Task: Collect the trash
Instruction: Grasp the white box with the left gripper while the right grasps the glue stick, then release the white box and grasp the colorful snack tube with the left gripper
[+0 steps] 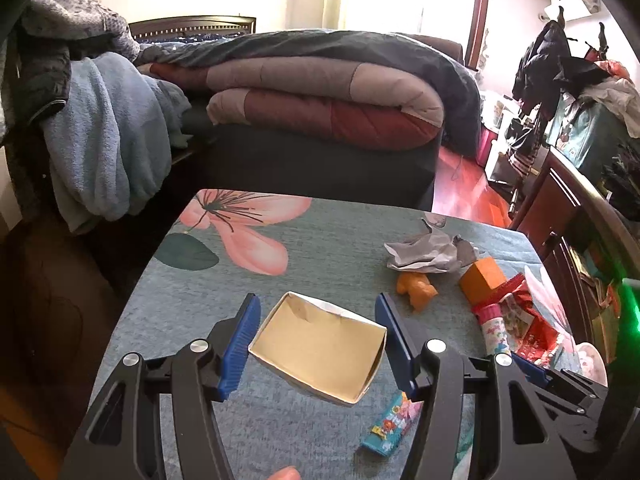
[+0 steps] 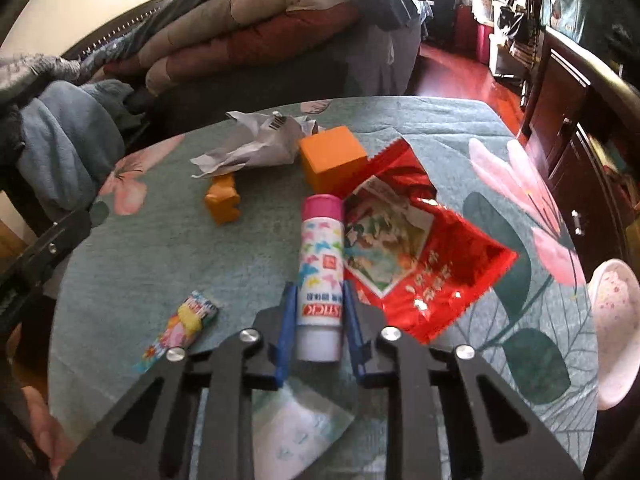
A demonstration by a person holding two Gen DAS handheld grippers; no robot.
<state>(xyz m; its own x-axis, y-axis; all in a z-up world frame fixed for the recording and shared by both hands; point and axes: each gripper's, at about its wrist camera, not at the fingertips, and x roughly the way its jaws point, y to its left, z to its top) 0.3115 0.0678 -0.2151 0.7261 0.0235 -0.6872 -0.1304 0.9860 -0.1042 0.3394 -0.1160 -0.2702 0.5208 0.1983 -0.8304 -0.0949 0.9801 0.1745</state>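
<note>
Two handheld grippers worked over a cluttered floral table [image 2: 400,116].
Left gripper [image 1: 318,344] clamped an open paper box [image 1: 320,354]; right gripper [image 2: 318,316] clenched a glue stick [image 2: 321,276] mid-table, red wrapper [image 2: 416,256] touching, far edge clear.

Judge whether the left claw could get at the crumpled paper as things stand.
Probably not yet: the left claw is shut on the open box, so it has no free grip. The path to the crumpled paper otherwise looks clear.
</note>
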